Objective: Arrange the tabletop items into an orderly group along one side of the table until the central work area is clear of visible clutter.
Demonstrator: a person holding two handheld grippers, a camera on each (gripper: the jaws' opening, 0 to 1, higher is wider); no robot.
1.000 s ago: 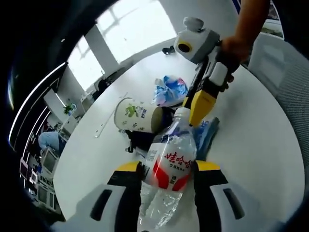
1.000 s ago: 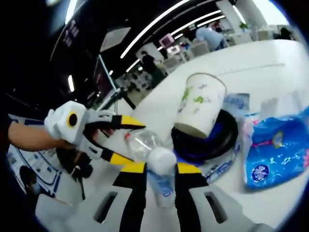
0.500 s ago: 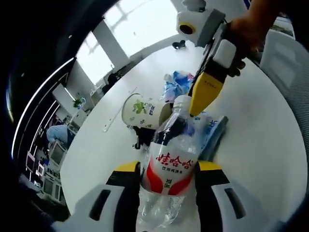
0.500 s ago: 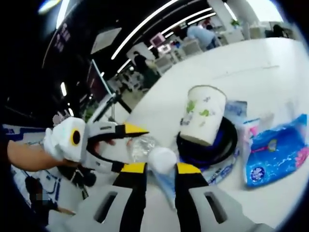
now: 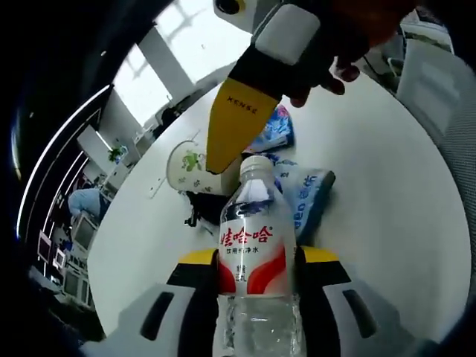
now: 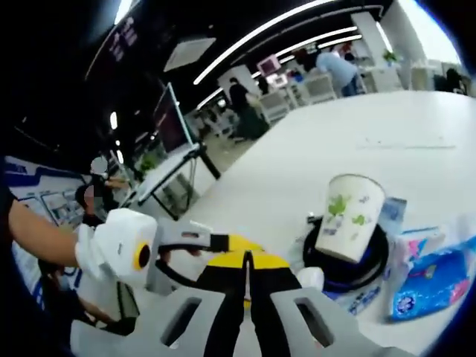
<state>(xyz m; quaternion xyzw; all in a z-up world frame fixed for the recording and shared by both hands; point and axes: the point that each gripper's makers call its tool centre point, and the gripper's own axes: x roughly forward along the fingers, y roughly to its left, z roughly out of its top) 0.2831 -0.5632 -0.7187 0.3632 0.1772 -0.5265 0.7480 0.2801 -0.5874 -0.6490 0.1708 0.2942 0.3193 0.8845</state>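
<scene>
A clear water bottle [image 5: 255, 245] with a red and white label stands upright, and my left gripper [image 5: 256, 257] is shut on its body. Its white cap [image 5: 256, 165] is on. My right gripper [image 5: 232, 123] hangs just above and left of the cap, held by a hand, its yellow jaws pressed together. In the right gripper view my right gripper [image 6: 248, 257] is shut with nothing in it. The white cap [image 6: 311, 279] sits just right of its jaws, and the left gripper [image 6: 223, 242] comes in from the left.
On the white round table [image 5: 372, 186] a paper cup [image 5: 186, 165] with green print leans on a black cable coil [image 6: 349, 262]. A blue packet [image 5: 274, 135] and a tissue pack [image 5: 303, 197] lie beside them. A grey chair [image 5: 439, 111] stands at the right.
The bottle has gone from tilted to upright in my left gripper. My right gripper has let go of the cap, shut, and lifted just off it.
</scene>
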